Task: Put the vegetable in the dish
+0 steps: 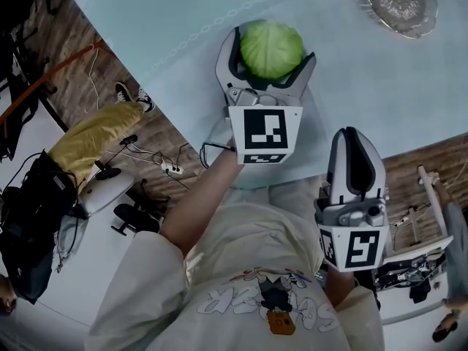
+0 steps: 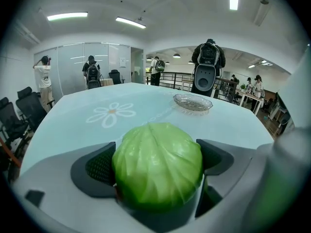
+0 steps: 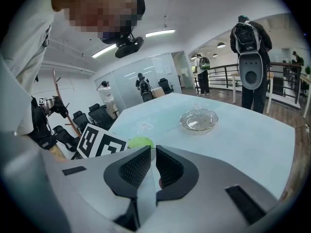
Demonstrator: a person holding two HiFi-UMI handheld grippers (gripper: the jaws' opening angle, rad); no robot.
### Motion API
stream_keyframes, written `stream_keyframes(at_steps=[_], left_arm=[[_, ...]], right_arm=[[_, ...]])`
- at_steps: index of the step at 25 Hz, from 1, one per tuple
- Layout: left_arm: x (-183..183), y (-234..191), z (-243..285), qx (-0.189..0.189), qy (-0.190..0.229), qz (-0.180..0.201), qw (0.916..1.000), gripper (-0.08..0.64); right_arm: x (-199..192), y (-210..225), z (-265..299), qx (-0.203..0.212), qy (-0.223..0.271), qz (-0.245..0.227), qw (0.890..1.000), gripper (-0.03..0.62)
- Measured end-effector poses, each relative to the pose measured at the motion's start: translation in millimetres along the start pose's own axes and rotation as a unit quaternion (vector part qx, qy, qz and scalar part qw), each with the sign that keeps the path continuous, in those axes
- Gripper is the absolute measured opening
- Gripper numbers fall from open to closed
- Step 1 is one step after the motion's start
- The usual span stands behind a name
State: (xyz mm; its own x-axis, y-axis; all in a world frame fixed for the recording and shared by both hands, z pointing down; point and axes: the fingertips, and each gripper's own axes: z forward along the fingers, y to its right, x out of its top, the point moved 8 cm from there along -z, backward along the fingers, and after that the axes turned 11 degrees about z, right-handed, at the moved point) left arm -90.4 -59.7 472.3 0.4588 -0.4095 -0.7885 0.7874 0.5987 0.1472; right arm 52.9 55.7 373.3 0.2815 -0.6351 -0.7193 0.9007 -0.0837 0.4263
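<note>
Pale blue tabletop (image 1: 365, 86) fills the scene. Left gripper (image 1: 274, 44) spreads its jaws wide around a green cabbage (image 1: 271, 50) near the tabletop's edge. Right gripper (image 1: 352, 136) jaws sit nearly closed, empty. Glass dish (image 1: 399, 3) lies well apart. Cabbage looks firm, rounded, likely slick: grip its widest middle.

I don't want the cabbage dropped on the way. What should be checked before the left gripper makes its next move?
1. Cabbage between the left gripper's jaws: ok.
2. Jaws closed on it: not ok, they stand wide apart.
3. Glass dish empty: ok.
4. Table bare between cabbage and dish: ok.
5. Right gripper held back, shut and empty: ok.
</note>
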Motion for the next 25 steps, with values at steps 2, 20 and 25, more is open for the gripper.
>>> stream_keyframes(at_steps=[2,20,25], left_arm=[[0,-1,-1,0.002,0.000,0.000,1.0000,0.517],[12,11,-28,-0.016,0.040,0.001,0.9991,0.517],[28,25,-39,-0.026,0.061,0.014,0.9977,0.517]], right_arm=[[-1,-2,-2,0.000,0.000,0.000,1.000,0.040],[-2,-7,-35,-0.017,0.026,-0.001,1.000,0.040],[-6,-7,-50,-0.022,0.037,0.000,0.999,0.040]])
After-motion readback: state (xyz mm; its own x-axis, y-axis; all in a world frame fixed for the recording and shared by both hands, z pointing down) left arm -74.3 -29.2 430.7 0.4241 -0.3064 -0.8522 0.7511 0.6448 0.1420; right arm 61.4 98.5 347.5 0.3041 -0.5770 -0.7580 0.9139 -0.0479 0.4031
